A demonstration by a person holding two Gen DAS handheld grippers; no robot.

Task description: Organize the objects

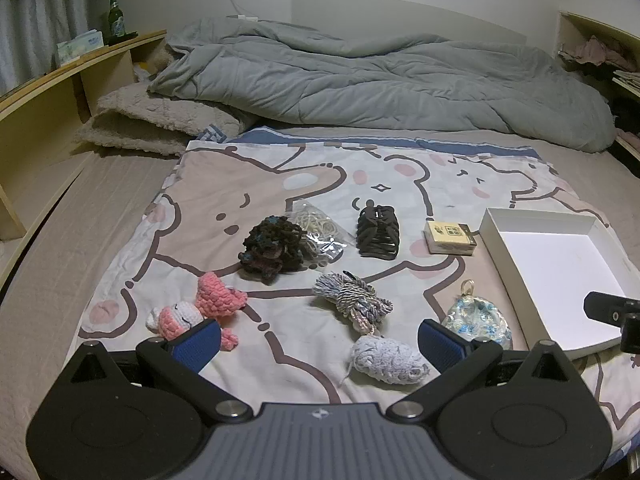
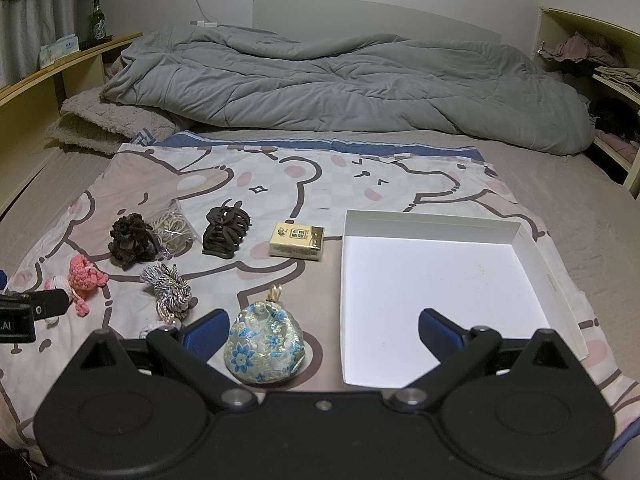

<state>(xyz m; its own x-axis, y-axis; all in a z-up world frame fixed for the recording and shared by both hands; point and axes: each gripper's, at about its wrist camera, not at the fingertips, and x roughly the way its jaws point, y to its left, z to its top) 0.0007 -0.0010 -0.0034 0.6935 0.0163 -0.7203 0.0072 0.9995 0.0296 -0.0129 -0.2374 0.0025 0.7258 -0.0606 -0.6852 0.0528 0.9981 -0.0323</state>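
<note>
Small objects lie on a bear-print cloth [image 1: 260,184] on a bed. A white box lid [image 2: 556,280] sits at the right with nothing in it. Left of it are a yellow card box [image 2: 297,241], a dark hair claw [image 2: 224,232], a bag of rubber bands [image 2: 174,230], a dark crocheted bundle [image 2: 130,240], a pink crocheted toy [image 2: 86,276], a twisted cord bundle [image 2: 170,288] and a blue-flowered pouch [image 2: 264,346]. A pale yarn ball [image 1: 386,360] lies between the fingers of my open left gripper [image 1: 318,338]. My right gripper [image 2: 320,330] is open above the pouch and the lid's near corner.
A grey duvet [image 1: 360,76] and a beige fleece blanket [image 1: 152,116] fill the far half of the bed. Wooden shelves run along the left [image 1: 52,80] and right [image 2: 600,32] sides. A green bottle [image 1: 115,16] and a tissue pack stand on the left shelf.
</note>
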